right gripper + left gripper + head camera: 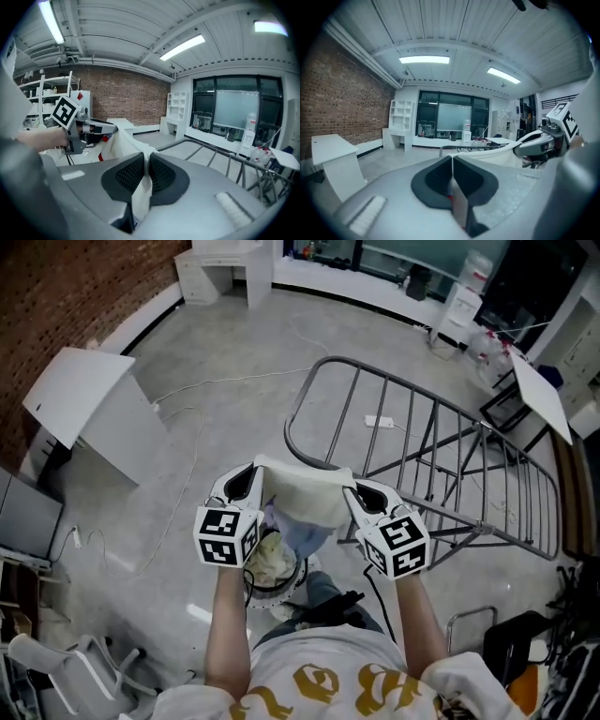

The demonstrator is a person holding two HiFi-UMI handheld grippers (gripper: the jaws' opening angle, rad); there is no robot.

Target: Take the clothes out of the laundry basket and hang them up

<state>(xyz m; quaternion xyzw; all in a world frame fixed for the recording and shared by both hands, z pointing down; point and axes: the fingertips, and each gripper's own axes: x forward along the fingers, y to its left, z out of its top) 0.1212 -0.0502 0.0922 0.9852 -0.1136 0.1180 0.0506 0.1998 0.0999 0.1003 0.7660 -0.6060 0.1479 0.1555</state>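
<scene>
Jaws of the left gripper [253,476] and right gripper [356,491] each pinch an edge of a white garment [302,497], stretched between them above the laundry basket [296,576], beside the drying rack [412,427].

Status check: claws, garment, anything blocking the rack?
Both shut on the white garment: left claw, right claw. Garment stretched between them at the drying rack's near end. Rack bars bare, nothing in the way.

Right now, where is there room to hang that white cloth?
Every bar of the drying rack looks bare. The near curved end, just past the white cloth, is closest. Underneath it is crowded: the laundry basket holds more clothes.
</scene>
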